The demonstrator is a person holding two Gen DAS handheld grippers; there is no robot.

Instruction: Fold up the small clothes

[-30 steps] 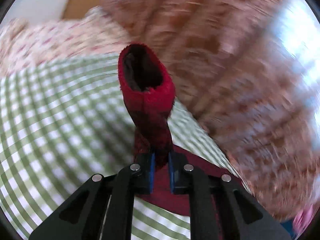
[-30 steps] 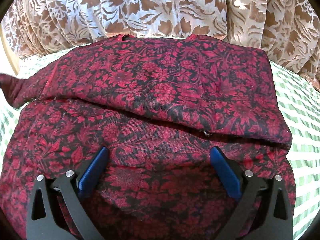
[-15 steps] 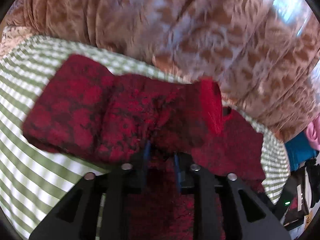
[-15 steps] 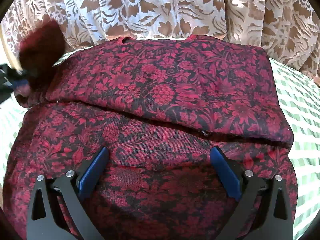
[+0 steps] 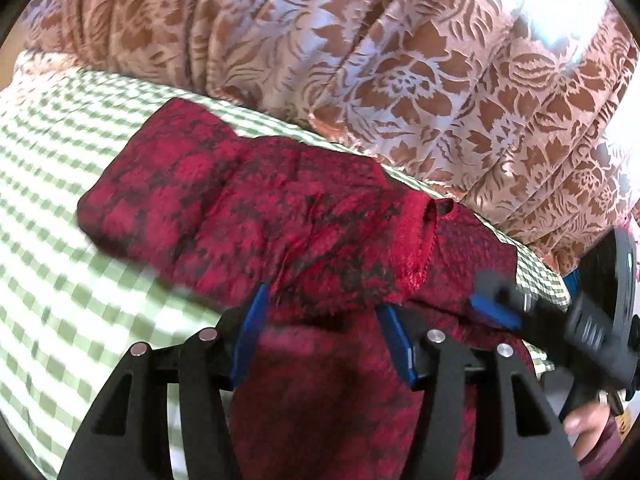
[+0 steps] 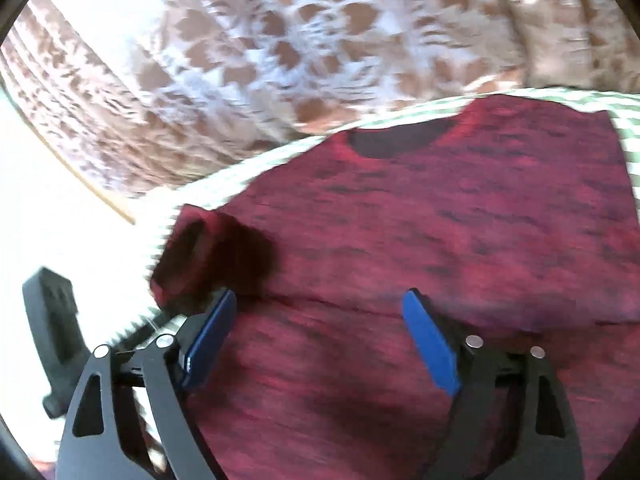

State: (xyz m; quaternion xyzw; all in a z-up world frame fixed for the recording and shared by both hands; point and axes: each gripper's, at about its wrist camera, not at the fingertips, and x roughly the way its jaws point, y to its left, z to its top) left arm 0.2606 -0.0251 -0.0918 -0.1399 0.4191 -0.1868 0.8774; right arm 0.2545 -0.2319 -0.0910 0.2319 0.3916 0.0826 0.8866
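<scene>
A red and black floral top (image 5: 280,216) lies on a green checked cloth (image 5: 72,288). Its sleeve (image 5: 168,184) is folded in over the body, cuff end at the left. My left gripper (image 5: 326,328) is open just above the sleeve, with the fabric lying loose between the fingers. In the right wrist view the top (image 6: 460,220) fills the frame, neckline (image 6: 400,140) at the far side and the bunched sleeve (image 6: 204,256) at the left. My right gripper (image 6: 320,332) is open and empty over the top's lower part. It also shows in the left wrist view (image 5: 496,312).
A brown and white floral curtain (image 5: 400,60) hangs just behind the bed's far edge. A pink floral fabric (image 5: 36,68) lies at the far left. The left gripper's handle (image 6: 52,320) shows at the left of the right wrist view.
The left gripper carried the sleeve across onto the body, then opened and let it go. The right gripper has swung left and tilted, still open.
</scene>
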